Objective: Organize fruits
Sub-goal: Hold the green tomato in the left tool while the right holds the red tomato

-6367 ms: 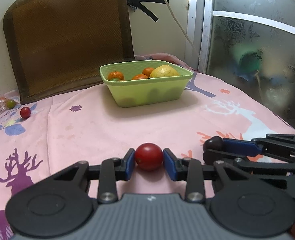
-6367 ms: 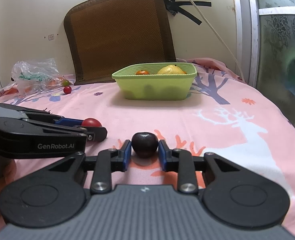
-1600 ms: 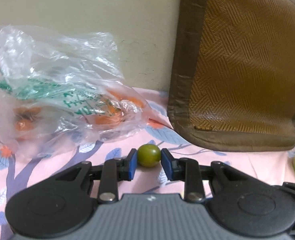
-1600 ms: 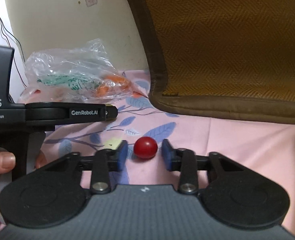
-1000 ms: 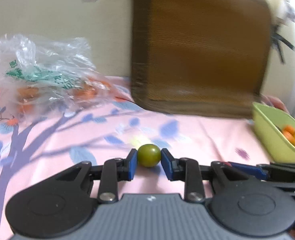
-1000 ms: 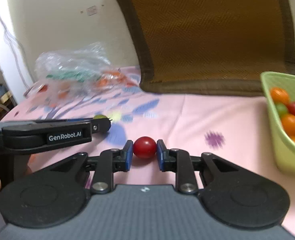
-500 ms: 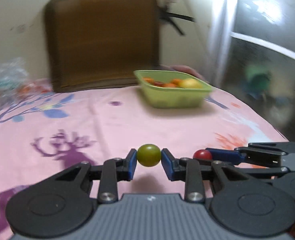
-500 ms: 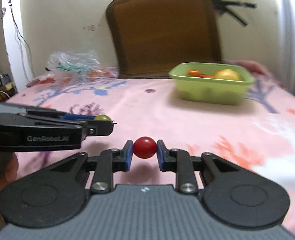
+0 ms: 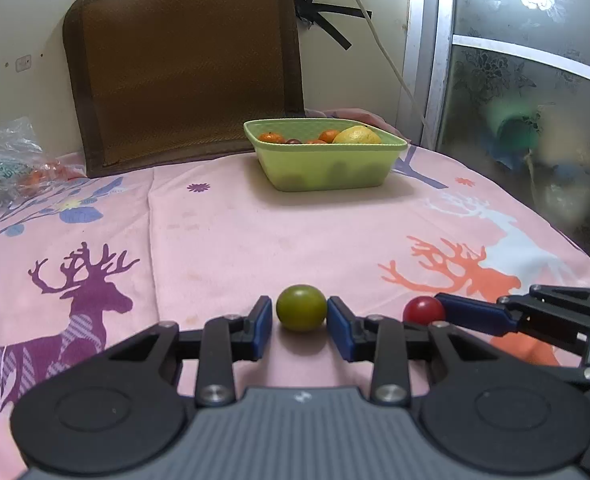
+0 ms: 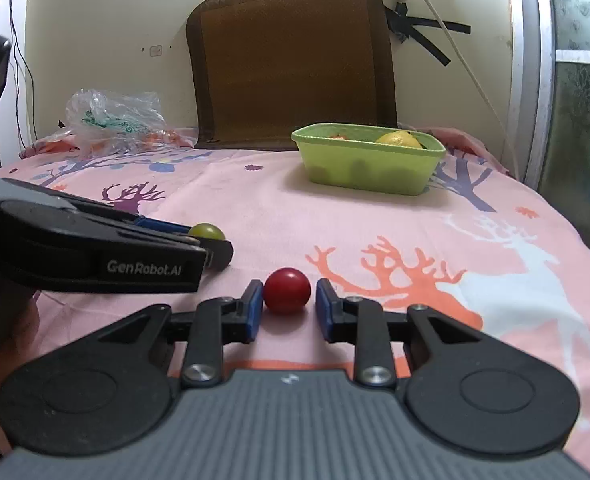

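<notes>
A cream wall (image 10: pixel 95 20) backs the scene. A brown woven mat (image 9: pixel 183 64) leans upright against it. A pink deer-print cloth (image 9: pixel 295 232) covers the surface. A frosted patterned glass panel (image 9: pixel 535 80) in a metal frame stands at right. A white cable (image 9: pixel 379 44) hangs down the wall.

Two low side-by-side views toward one green basket (image 9: pixel 327 164)

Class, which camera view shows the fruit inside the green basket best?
The left wrist view: it looks down over the green basket rim, showing several orange fruits, a dark one and the yellow fruit. The right wrist view sits lower, so only the yellow fruit's top and a sliver of orange clear the rim.
</notes>
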